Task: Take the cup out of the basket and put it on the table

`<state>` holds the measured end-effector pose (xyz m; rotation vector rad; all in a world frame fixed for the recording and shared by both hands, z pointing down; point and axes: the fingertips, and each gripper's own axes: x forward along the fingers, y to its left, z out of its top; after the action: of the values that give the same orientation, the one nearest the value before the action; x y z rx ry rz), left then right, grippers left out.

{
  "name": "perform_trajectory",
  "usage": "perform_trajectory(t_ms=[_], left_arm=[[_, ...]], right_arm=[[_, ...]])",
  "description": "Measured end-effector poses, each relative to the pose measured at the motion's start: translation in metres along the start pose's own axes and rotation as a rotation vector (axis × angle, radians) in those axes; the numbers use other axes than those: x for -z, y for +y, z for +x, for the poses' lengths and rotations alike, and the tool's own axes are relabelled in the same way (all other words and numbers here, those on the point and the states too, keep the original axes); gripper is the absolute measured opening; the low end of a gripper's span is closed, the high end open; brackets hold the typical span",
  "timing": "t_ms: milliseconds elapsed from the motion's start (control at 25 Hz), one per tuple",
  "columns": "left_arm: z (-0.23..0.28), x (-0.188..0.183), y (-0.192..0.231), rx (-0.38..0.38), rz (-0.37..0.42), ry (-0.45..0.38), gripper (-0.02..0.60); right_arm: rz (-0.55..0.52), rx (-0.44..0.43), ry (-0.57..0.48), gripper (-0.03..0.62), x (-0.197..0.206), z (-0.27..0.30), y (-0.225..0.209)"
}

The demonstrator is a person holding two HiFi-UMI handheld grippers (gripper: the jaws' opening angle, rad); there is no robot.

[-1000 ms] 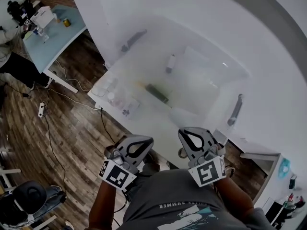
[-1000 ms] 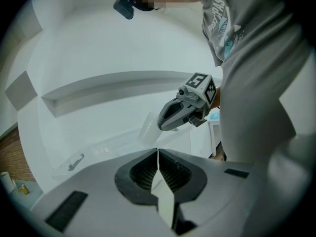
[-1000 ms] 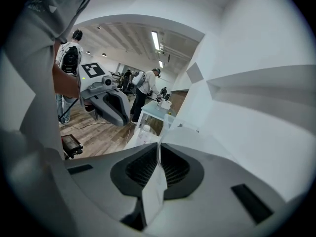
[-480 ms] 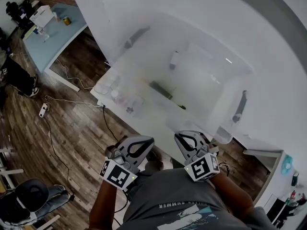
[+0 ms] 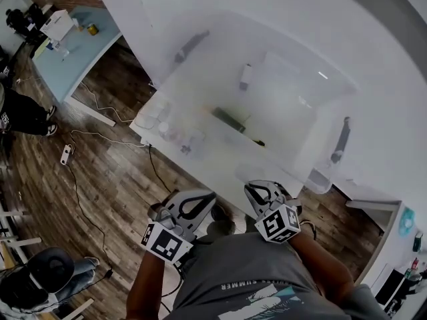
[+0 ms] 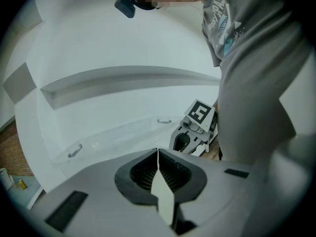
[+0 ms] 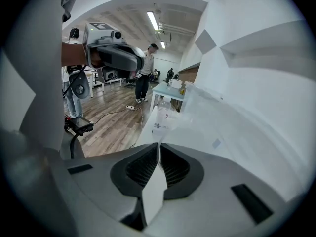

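A large clear basket with grey handles stands on the white table, washed out by glare. Inside it lie a small pale cup-like cylinder and a dark long object; which one is the cup I cannot tell. Both grippers hang close to my body, short of the table's near edge. My left gripper is shut and empty, its pads pressed together. My right gripper is shut and empty too, jaws meeting in the right gripper view.
Several clear cups stand at the table's left corner. Wood floor with cables lies to the left, a light blue desk beyond it, and a person beside that. A black chair sits at the lower left.
The right gripper has drawn slightly left and back toward my body. The table and basket sit a little higher in the head view. The person at the left has walked on.
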<state>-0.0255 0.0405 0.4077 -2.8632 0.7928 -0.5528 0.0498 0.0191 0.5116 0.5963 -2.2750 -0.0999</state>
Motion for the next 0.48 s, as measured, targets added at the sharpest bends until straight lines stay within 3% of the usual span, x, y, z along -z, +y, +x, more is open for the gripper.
perform_trajectory(t_ms=[480], left_arm=[[0.004, 0.008, 0.000, 0.023, -0.003, 0.011, 0.015]], right_arm=[[0.035, -0.052, 0.068, 0.032, 0.022, 0.020, 0.014]])
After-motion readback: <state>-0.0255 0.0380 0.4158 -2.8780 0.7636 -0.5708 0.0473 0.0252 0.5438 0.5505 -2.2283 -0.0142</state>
